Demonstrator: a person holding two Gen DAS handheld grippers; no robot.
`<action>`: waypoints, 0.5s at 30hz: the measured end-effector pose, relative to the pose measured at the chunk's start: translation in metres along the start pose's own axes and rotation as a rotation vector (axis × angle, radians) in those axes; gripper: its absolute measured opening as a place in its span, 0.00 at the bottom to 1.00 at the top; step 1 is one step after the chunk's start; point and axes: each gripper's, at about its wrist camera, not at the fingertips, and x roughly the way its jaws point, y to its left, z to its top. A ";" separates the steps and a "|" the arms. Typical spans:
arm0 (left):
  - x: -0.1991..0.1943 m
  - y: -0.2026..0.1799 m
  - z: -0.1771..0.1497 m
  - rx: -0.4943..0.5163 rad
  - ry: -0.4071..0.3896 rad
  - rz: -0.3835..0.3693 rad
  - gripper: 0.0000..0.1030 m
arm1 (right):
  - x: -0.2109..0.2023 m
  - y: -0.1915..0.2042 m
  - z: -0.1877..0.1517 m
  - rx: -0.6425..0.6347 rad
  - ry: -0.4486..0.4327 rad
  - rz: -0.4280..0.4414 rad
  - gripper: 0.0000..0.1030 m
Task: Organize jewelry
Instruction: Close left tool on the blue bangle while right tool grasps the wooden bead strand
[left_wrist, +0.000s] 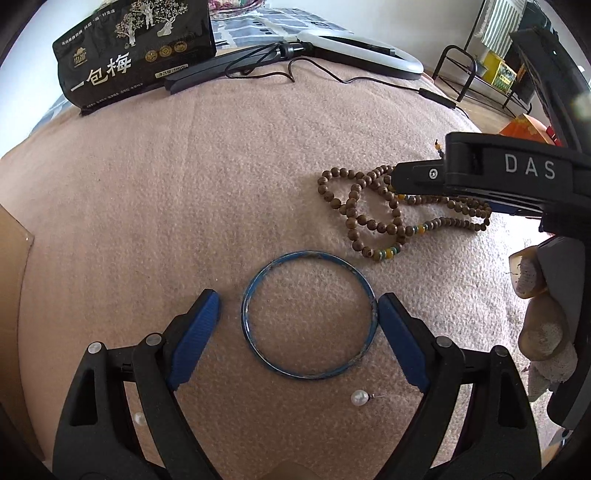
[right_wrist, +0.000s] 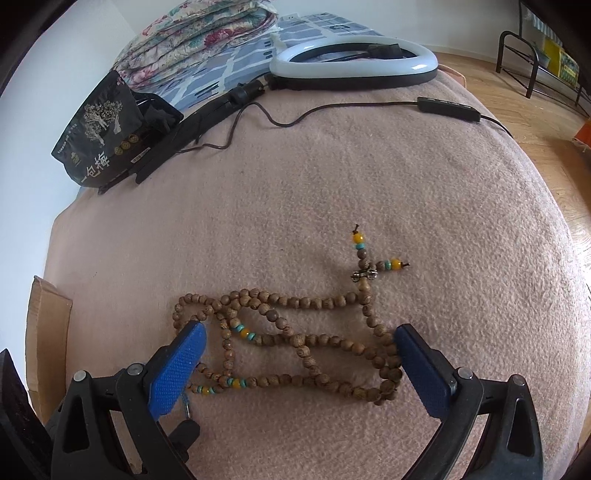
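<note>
Our left gripper (left_wrist: 299, 317) had its fingers (left_wrist: 195, 332) spread wide on either side of the blue bangle (left_wrist: 308, 314), which lay flat on the pink blanket (left_wrist: 184, 184); the right pad sat just beside the ring's edge, perhaps touching it, and the left pad stood clear, so nothing was pinched yet. Our right gripper (right_wrist: 301, 363) likewise held its fingers (right_wrist: 177, 369) spread, straddling the loose tangle of the wooden bead necklace (right_wrist: 295, 339), with the beads between the pads but not gripped. Just nearer than the bangle lay a pearl earring (left_wrist: 360, 398), and a second pearl (left_wrist: 140, 418) showed at the near left, partly hidden by the gripper's frame. A cardboard edge (left_wrist: 14, 258) stood at the far left; we could not tell whether it was a box for the pieces. Farther off lay a black snack bag (left_wrist: 136, 55) and a ring light (left_wrist: 362, 51) with its cable. We judged the organizing barely begun: every piece was still loose on the bed, and both pickups remained to be made.
</note>
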 end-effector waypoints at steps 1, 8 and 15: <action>0.000 0.000 0.000 0.001 -0.001 0.005 0.87 | 0.001 0.002 -0.001 -0.009 0.002 -0.010 1.00; 0.001 -0.002 -0.001 0.024 -0.018 0.034 0.81 | 0.011 0.013 -0.002 -0.066 0.013 -0.067 1.00; -0.002 0.004 -0.001 0.037 -0.021 0.031 0.73 | 0.014 0.016 -0.002 -0.090 0.024 -0.133 0.88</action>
